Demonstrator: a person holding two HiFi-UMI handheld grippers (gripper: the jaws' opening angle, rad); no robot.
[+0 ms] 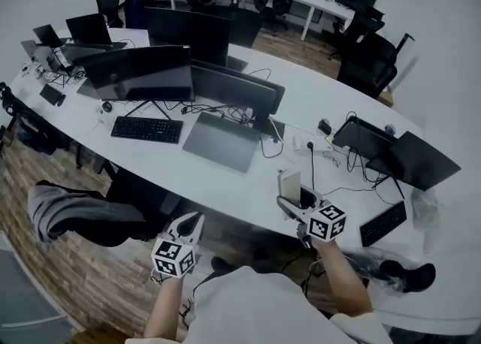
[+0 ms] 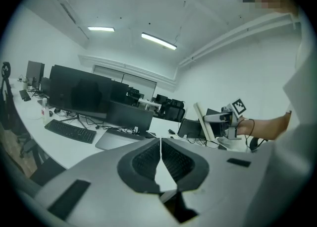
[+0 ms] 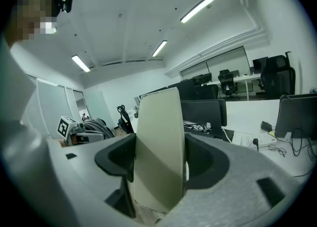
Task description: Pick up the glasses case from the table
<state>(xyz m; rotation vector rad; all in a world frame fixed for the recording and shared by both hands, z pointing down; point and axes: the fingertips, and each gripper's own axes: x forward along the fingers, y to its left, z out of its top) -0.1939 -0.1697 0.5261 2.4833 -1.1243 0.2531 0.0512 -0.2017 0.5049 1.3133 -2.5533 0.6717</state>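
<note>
The right gripper (image 1: pixel 288 198) grips the glasses case (image 1: pixel 290 183) across its narrow width, pads pressed on both flat faces. That is likely why the case stands on end at 4 o'clock in the head view, apparently lifted off the white table (image 1: pixel 225 185). The left gripper (image 1: pixel 191 224) hangs at 7 o'clock over the floor with its jaws together and empty, out of the way. The table's near edge runs just below the case. Cables lie at 1 o'clock and a keyboard (image 1: pixel 383 223) at 3 o'clock, while the room toward the person looks free.
</note>
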